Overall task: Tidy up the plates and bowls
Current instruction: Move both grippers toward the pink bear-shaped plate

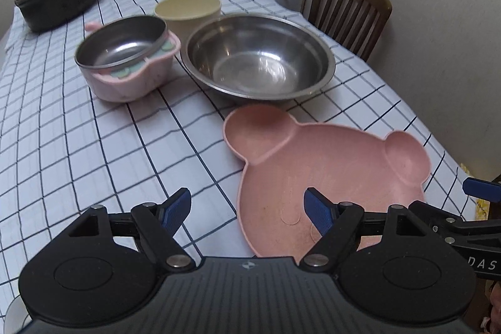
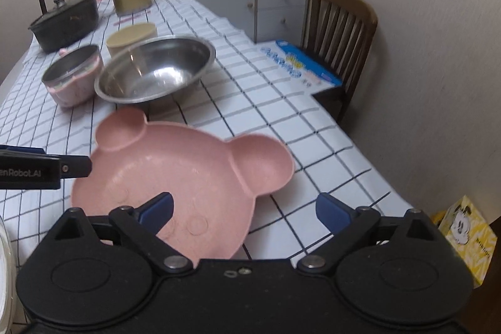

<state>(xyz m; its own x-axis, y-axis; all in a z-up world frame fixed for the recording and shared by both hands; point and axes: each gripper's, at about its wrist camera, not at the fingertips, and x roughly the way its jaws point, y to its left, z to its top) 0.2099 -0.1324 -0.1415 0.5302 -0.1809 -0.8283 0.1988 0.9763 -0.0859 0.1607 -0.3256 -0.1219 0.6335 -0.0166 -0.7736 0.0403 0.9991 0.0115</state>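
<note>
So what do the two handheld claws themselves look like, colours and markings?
Both are matte black. The left claw and the right claw each have two blue-padded fingers on black linkage arms with silver rivets, above round black discs and a ribbed body. White lettering marks their sides. No sleeves or cables show.

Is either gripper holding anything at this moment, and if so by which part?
Nothing is held. Left gripper and right gripper both stand open above the pink bear-shaped plastic plate.
</note>
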